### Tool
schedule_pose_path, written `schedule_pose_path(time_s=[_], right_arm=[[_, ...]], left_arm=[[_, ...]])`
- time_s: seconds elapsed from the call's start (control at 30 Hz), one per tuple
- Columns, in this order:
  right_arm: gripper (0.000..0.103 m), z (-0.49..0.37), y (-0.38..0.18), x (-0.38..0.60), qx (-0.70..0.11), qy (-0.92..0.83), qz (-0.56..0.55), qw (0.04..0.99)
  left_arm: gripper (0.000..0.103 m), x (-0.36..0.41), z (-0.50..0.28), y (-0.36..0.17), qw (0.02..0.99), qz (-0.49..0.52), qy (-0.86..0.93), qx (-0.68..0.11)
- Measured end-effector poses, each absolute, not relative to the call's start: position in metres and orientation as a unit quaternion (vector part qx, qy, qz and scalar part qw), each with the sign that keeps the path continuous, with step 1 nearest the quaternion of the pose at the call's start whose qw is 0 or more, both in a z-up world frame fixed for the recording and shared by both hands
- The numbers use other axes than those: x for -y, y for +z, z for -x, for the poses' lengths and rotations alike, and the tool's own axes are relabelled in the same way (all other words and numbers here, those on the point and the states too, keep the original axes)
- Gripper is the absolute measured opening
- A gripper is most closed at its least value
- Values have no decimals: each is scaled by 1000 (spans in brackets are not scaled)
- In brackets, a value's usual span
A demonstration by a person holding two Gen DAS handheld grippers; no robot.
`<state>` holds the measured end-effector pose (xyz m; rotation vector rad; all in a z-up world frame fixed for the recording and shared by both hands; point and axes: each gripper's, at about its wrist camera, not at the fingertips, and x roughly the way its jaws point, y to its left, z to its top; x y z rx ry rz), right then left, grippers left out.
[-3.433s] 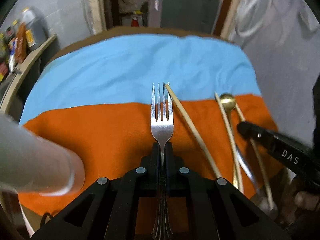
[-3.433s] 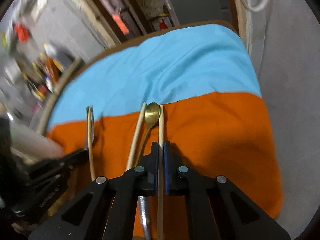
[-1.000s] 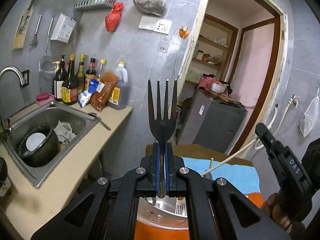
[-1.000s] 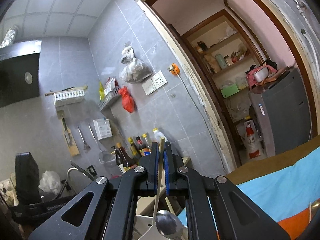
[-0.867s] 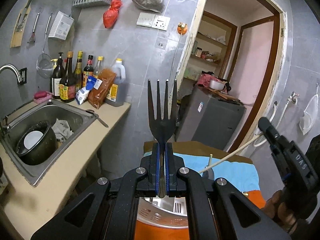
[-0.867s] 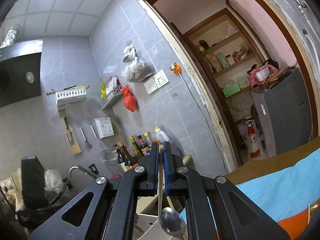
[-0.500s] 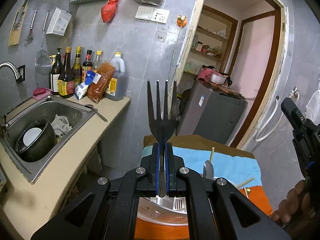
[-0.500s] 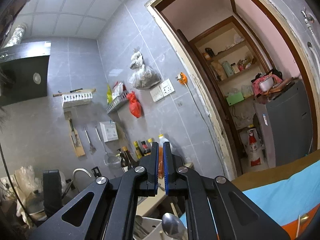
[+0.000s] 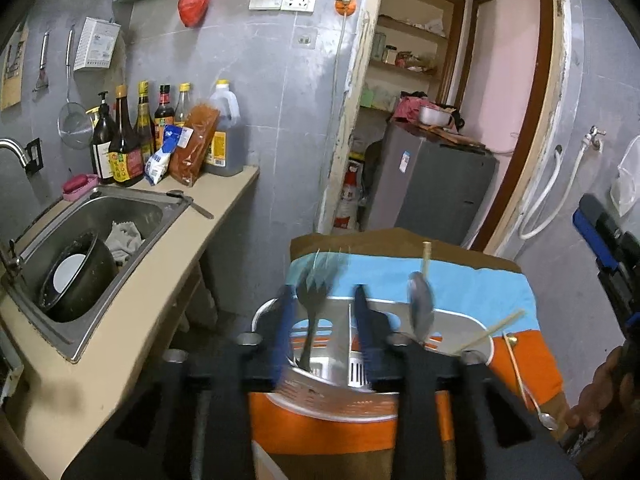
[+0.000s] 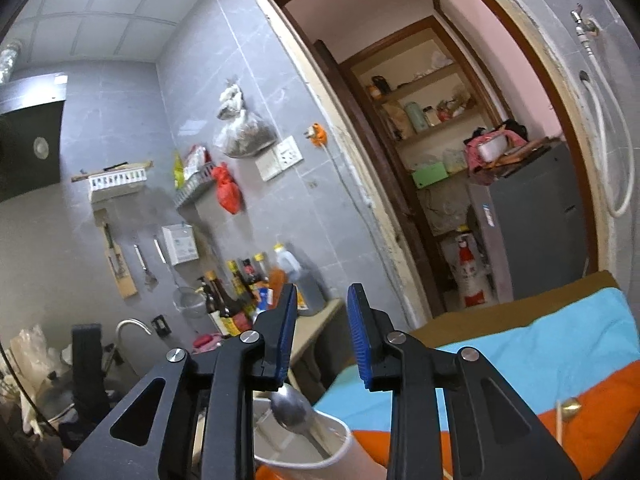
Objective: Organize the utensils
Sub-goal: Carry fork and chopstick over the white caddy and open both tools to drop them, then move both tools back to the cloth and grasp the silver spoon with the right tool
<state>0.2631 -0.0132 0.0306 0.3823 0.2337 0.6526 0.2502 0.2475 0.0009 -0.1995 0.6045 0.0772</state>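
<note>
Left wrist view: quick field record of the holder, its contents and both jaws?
holder: white caddy on the orange-and-blue cloth
fork: blurred, tines up, in the holder, between the left jaws, untouched
spoon: upright in the holder
chopstick: upright behind the spoon
left gripper: jaws just opened
right gripper: jaws just opened, nothing between

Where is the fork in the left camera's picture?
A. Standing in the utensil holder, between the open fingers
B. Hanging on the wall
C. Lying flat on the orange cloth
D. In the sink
A: the fork stands blurred in the utensil holder, tines up, between the left hand-held gripper fingers, untouched.
</note>
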Motion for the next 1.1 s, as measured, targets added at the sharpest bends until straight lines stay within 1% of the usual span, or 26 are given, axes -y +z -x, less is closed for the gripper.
schedule_pose_path(time_s=[0.07,0.13,0.17,0.2,0.23,0.27,0.3,0.33,0.37,0.4,0.43,0.47,0.5,0.53,0.6,0.9,1.0,1.1], right_arm=[[27,-262,30,22,-117,309,-187,925],[37,-260,31,32,-117,301,-190,927],[40,-259,32,36,-116,296,-190,929],[48,-258,33,40,-115,292,-190,930],[57,-257,34,45,-114,288,-189,932],[61,-255,35,50,-110,283,-188,934],[65,-252,38,56,-107,277,-185,937],[71,-252,40,59,-105,273,-183,939],[76,-250,42,66,-103,266,-179,942],[83,-248,43,71,-101,262,-177,943],[86,-246,44,78,-100,256,-175,945],[88,-245,45,83,-99,253,-172,947],[93,-243,46,89,-99,246,-167,950],[103,-240,46,96,-99,238,-160,953],[103,-236,47,107,-97,228,-152,957],[103,-225,36,160,-112,180,-117,970],[103,-224,27,177,-124,169,-117,971],[103,-226,15,195,-138,158,-118,971]], left_arm=[[38,-244,-247,5,952,99,37,-287],[42,-239,-248,9,953,97,34,-286],[43,-236,-249,11,953,96,32,-286],[45,-232,-248,13,954,96,29,-284],[49,-228,-248,15,955,95,26,-280],[53,-224,-248,17,956,94,26,-276],[61,-219,-246,19,958,93,27,-268],[70,-213,-245,22,961,94,28,-259],[74,-209,-244,24,963,95,28,-251],[80,-204,-243,27,965,96,28,-241],[84,-197,-241,29,968,97,27,-229],[85,-192,-240,32,970,97,26,-221],[87,-187,-239,34,972,96,25,-214],[90,-178,-238,35,973,95,23,-207],[91,-167,-239,39,975,92,19,-201],[91,-101,-238,38,984,57,1,-170],[91,-79,-240,32,984,37,-9,-174],[91,-57,-245,21,981,22,-22,-194]])
